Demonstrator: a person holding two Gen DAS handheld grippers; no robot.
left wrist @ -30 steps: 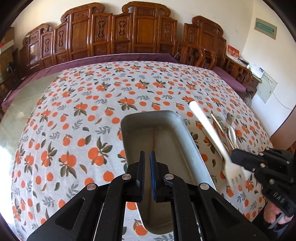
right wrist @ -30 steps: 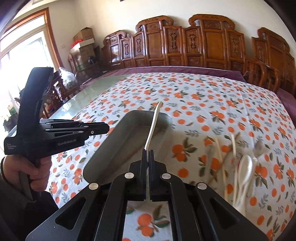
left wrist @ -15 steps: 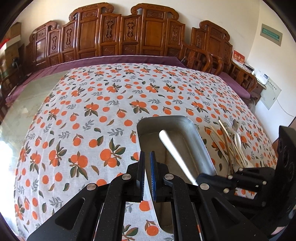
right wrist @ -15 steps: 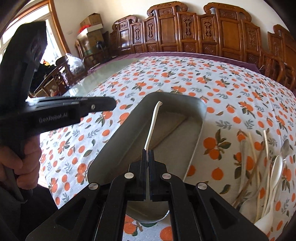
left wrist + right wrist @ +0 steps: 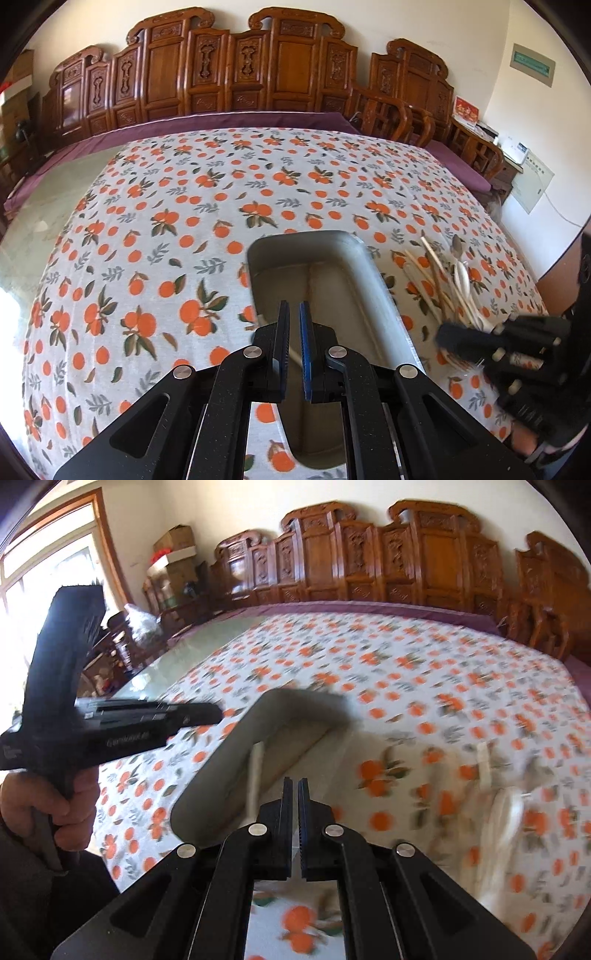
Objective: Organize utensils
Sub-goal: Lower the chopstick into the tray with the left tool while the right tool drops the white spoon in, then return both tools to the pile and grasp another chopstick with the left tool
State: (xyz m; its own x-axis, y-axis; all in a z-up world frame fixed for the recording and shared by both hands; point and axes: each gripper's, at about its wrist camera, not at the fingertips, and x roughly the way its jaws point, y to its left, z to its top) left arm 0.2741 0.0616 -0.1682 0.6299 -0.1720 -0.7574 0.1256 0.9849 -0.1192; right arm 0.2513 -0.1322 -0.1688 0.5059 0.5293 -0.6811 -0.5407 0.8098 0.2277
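Our right gripper (image 5: 294,786) shows its fingers drawn nearly together with nothing between them, only a thin sliver of daylight, and the left gripper (image 5: 294,314) is just as narrow and just as empty, parked over the near end of the metal tray (image 5: 373,280). Just past the right fingers, a white utensil (image 5: 255,775) lies inside the tray, leaning along its left wall, so that one looks delivered. Out to the right, the remaining pile of utensils (image 5: 452,284) sits on the orange-print tablecloth (image 5: 184,221) just beside the tray: pale spoons, wooden chopsticks, something metal. The right-hand view is smeared, so we're reading the pile from the left one. For the next pick, we judge it best to part the fingers well before arriving, single out one handle at the pile's edge, and come in low so the chopsticks don't scatter.
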